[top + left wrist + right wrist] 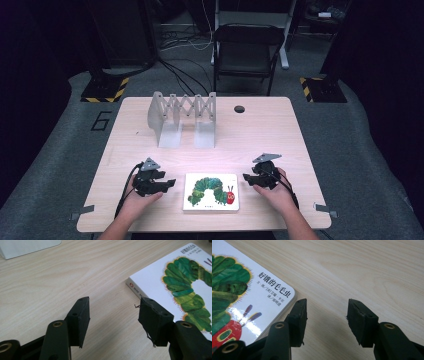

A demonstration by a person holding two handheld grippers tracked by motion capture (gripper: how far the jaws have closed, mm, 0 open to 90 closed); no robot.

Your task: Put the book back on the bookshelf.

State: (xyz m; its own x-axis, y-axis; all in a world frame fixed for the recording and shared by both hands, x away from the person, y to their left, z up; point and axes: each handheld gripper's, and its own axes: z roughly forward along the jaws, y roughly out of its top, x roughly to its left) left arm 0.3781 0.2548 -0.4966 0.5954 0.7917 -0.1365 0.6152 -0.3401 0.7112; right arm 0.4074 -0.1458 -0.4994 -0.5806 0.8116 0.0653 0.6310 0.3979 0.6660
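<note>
High view: left gripper (169,184) and right gripper (247,177) flank the book (211,192), jaws apart, gripping nothing

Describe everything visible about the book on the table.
The book is a thick, glossy board book with a white cover and rounded corners. The cover shows a green caterpillar with a red head, and Chinese title text at one corner. It lies flat and closed, cover up, near the table's front edge, between the left gripper and right gripper. Both flank its sides with jaws apart and nothing between them; one jaw of each sits at a book edge, contact unclear.
</note>
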